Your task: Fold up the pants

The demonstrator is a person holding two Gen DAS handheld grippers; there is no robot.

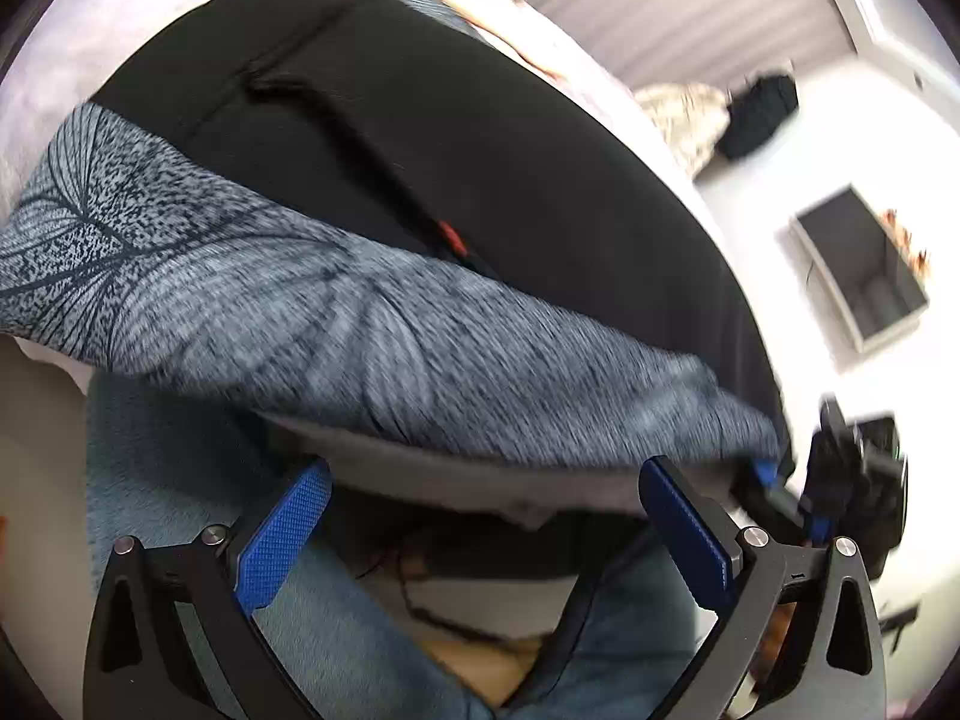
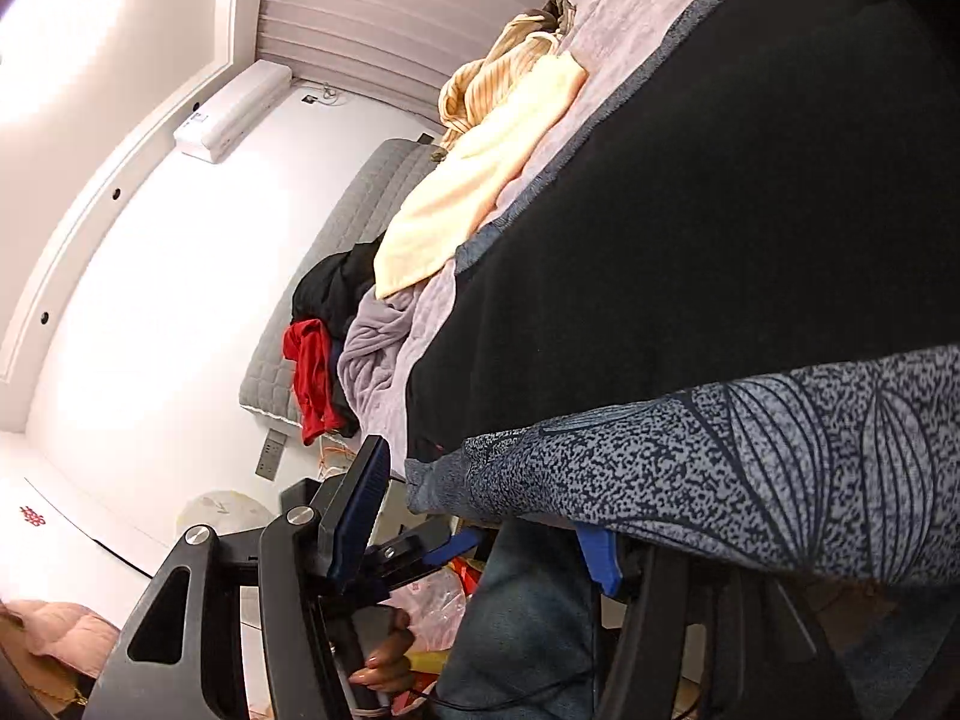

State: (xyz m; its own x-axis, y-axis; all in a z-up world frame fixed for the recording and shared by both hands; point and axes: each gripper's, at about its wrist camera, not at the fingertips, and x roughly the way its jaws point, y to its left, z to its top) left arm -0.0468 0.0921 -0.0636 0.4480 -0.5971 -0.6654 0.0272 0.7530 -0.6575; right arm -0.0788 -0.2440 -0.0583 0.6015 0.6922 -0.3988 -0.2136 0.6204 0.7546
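The pants [image 1: 468, 138] are black with a grey leaf-patterned band [image 1: 288, 300] along the near edge. They lie spread on a lilac bed cover [image 1: 90, 48] and overhang the bed's near edge. My left gripper [image 1: 480, 510] is open and empty, its blue pads [image 1: 282, 534] just below the patterned edge. In the right wrist view the same pants [image 2: 720, 210] and patterned band [image 2: 720, 468] fill the right side. My right gripper [image 2: 486, 510] is open, its fingers at the band's end; the right pad [image 2: 597, 558] is partly hidden under the cloth.
A yellow towel [image 2: 480, 192], striped cloth [image 2: 504, 72] and red and black clothes [image 2: 312, 366] lie farther along the bed. A dark open box [image 1: 864, 264] and a black bundle [image 1: 762, 114] sit on the white floor. The person's jeans [image 1: 360, 648] are close below.
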